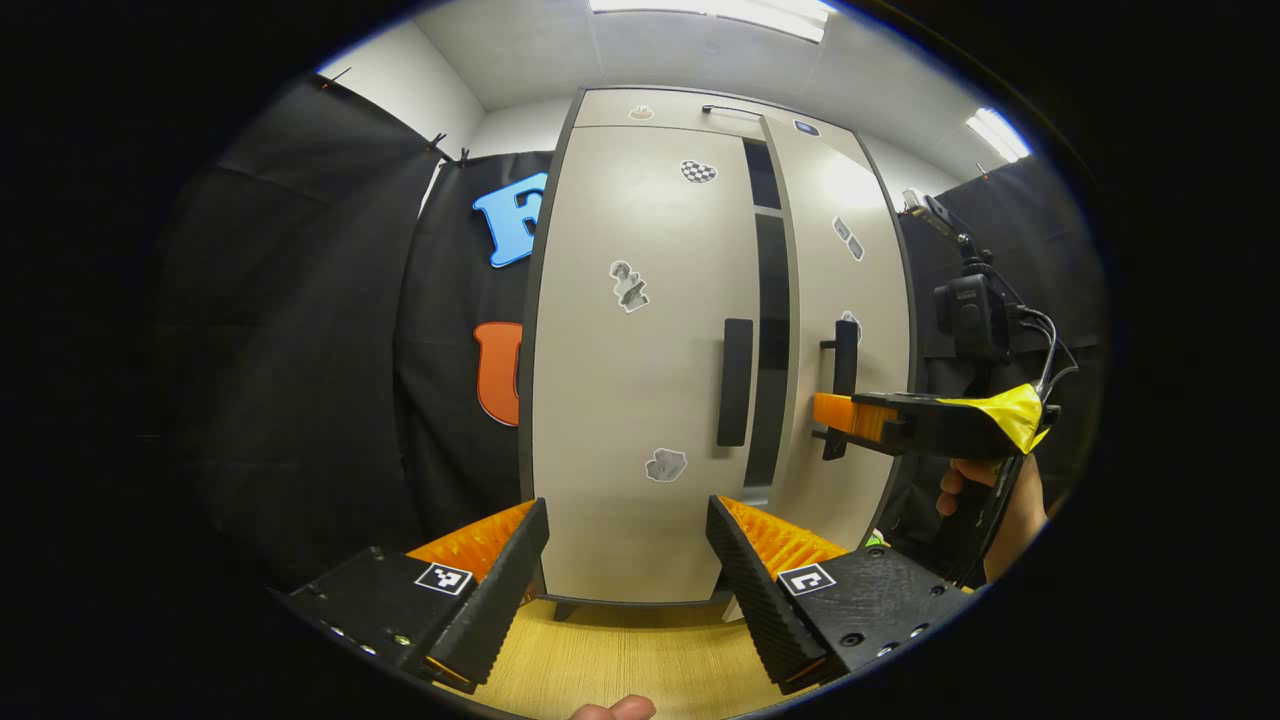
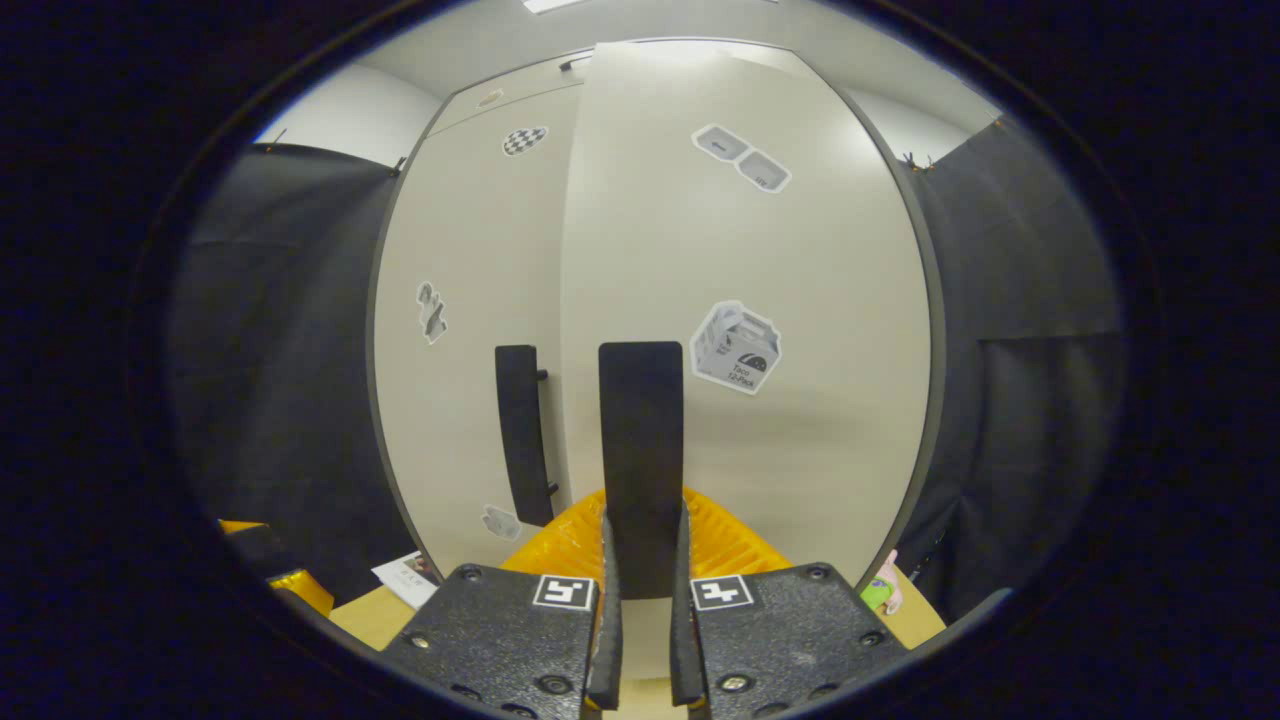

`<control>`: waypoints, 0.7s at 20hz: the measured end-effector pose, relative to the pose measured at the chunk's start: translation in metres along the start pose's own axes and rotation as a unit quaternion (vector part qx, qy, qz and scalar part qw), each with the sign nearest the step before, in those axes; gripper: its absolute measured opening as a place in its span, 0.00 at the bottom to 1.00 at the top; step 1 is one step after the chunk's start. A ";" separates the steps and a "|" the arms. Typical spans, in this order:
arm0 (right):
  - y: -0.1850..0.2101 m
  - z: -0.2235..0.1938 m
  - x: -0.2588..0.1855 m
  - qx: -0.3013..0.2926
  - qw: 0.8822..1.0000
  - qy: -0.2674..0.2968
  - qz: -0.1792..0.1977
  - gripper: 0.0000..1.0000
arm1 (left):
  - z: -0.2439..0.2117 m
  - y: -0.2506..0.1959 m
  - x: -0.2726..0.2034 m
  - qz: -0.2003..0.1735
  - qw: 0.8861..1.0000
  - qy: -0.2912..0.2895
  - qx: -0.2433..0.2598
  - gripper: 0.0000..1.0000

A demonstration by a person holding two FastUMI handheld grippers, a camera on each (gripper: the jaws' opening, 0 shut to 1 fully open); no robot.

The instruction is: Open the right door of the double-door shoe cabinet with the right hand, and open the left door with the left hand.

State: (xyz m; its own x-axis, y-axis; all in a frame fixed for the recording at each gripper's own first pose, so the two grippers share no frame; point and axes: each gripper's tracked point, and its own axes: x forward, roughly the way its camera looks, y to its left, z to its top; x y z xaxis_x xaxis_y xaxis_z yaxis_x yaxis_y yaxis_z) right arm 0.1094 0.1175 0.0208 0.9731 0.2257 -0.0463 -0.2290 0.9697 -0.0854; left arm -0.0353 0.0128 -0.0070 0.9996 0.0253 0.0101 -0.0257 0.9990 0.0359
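The beige shoe cabinet fills the middle of the left gripper view. Its left door (image 1: 640, 380) is closed and carries a black vertical handle (image 1: 735, 382). My left gripper (image 1: 628, 520) is open in front of that door, low and short of the handle, with nothing between its fingers. The right door (image 1: 850, 250) stands slightly ajar, with a dark gap (image 1: 770, 330) beside it. My right gripper (image 1: 830, 415) reaches its handle (image 1: 845, 355) from the right. In the right gripper view my right gripper (image 2: 642, 530) is shut on the right door's black handle (image 2: 640, 440); the left handle (image 2: 522, 435) hangs just left of it.
The cabinet stands on a light wooden surface (image 1: 620, 660). Black cloth walls close in on both sides. A person's hand (image 1: 1000, 500) holds the right gripper, with a black camera (image 1: 970, 310) above it. A paper (image 2: 405, 572) and a green item (image 2: 875, 592) lie by the cabinet's base.
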 end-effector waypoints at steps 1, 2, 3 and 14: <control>-0.001 -0.001 -0.006 -0.001 1.000 0.000 0.000 0.22 | -0.001 -0.002 -0.002 0.000 1.000 0.000 0.001 0.95; -0.003 -0.002 -0.012 -0.001 1.000 0.000 0.002 0.22 | -0.002 -0.005 -0.003 -0.001 1.000 0.001 0.003 0.95; -0.005 -0.004 -0.020 -0.001 1.000 0.000 0.006 0.22 | -0.003 -0.008 -0.004 -0.001 1.000 0.003 0.004 0.95; -0.047 -0.007 -0.101 -0.002 1.000 -0.004 0.024 0.22 | 0.000 -0.030 -0.010 0.004 1.000 -0.004 0.010 0.95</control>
State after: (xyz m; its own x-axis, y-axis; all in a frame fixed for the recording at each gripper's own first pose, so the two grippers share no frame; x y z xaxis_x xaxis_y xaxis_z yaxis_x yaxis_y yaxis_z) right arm 0.0219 0.0488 0.0227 0.9612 0.2724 -0.0428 -0.2752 0.9575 -0.0863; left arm -0.0445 -0.0178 -0.0083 0.9993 0.0325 0.0178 -0.0335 0.9979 0.0556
